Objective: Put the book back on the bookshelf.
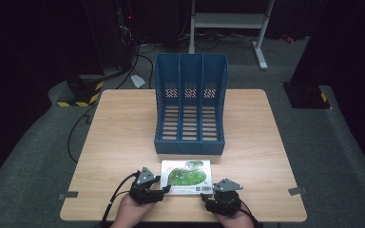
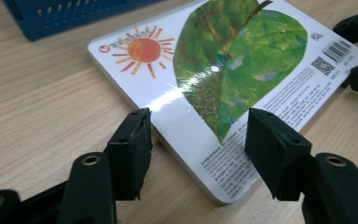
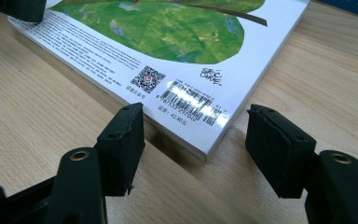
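1. One wooden surface (image 1: pixel 123 142) carries everything.
2. One blue three-slot file rack (image 1: pixel 190 104) stands at the middle, toward the far side.
3. One book (image 1: pixel 186 177) with a green leaf cover lies flat just near of the rack.
4. Left claw (image 1: pixel 164 188) is open, jaws straddling the book's near left corner.
5. Right claw (image 1: pixel 208 197) is open at the book's near right corner, by the barcode (image 3: pixel 193 105).

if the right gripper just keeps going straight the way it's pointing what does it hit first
Most likely the book. The right gripper is open, its jaws either side of the book's near corner by the barcode, low over the table. Going straight on, that corner would slide between the jaws, though its exact height is unclear.
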`<state>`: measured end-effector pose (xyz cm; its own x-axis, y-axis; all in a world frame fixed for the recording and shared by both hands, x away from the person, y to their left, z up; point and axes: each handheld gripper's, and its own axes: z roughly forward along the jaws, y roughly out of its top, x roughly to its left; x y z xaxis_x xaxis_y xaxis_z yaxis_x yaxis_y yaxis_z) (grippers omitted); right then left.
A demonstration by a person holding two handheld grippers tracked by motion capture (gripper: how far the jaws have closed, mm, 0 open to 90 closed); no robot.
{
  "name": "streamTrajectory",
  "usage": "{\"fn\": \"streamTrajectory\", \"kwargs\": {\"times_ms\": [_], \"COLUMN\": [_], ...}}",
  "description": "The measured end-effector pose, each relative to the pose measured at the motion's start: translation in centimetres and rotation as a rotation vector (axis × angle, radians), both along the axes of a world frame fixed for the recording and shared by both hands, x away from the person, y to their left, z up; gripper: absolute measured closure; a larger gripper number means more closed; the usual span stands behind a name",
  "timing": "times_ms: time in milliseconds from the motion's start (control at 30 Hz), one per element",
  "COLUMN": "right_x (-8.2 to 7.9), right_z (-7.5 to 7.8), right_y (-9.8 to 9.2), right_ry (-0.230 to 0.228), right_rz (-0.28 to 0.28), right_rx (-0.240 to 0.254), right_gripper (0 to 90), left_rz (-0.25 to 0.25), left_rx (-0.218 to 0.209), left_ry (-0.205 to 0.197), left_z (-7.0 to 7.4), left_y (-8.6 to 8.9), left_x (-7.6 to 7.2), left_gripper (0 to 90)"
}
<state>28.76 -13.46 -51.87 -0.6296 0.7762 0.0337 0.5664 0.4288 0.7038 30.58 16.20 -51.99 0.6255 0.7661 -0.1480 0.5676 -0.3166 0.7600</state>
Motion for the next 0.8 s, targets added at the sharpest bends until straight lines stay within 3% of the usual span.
{"fn": "streamTrajectory", "kwargs": {"times_ms": [200, 267, 333, 433, 500, 600, 667, 733, 800], "right_x": [0.4, 0.8, 1.0, 1.1, 1.0, 1.0, 1.1, 1.2, 1.1], "right_z": [0.2, 0.1, 0.1, 0.0, -0.1, -0.3, -0.3, -0.3, -0.3], "right_y": [0.2, 0.3, 0.2, 0.4, 0.6, 0.8, 0.9, 1.0, 1.1], "right_ry": [-0.017, 0.003, 0.011, 0.017, 0.034, 0.024, 0.033, 0.036, 0.029], "right_rz": [-0.01, -0.022, -0.024, -0.014, -0.011, 0.002, -0.002, 0.001, 0.001], "right_rx": [0.031, 0.042, 0.056, 0.063, 0.059, 0.044, 0.048, 0.051, 0.039], "right_gripper": [31.2, 26.8, 26.0, 25.4, 23.4, 21.1, 19.1, 17.2, 16.5], "left_rz": [0.06, 0.079, 0.095, 0.125, 0.127, 0.121, 0.094, 0.093, 0.101], "left_rx": [-0.032, -0.028, 0.005, -0.019, -0.043, -0.075, -0.035, -0.023, -0.04], "left_ry": [-0.021, -0.013, -0.014, 0.022, 0.024, 0.039, 0.02, 0.024, 0.04], "left_z": [0.4, 0.9, 1.2, 0.8, 0.3, -0.3, -0.3, -0.3, -0.5], "left_y": [0.1, -0.1, -0.2, -0.5, -0.6, -0.9, -1.2, -1.0, -0.8], "left_x": [0.4, 0.8, 1.3, 1.9, 1.9, 1.9, 2.0, 2.1, 2.2], "left_gripper": [35.5, 33.3, 32.9, 31.7, 30.7, 30.7, 29.9, 27.8, 27.4]}}
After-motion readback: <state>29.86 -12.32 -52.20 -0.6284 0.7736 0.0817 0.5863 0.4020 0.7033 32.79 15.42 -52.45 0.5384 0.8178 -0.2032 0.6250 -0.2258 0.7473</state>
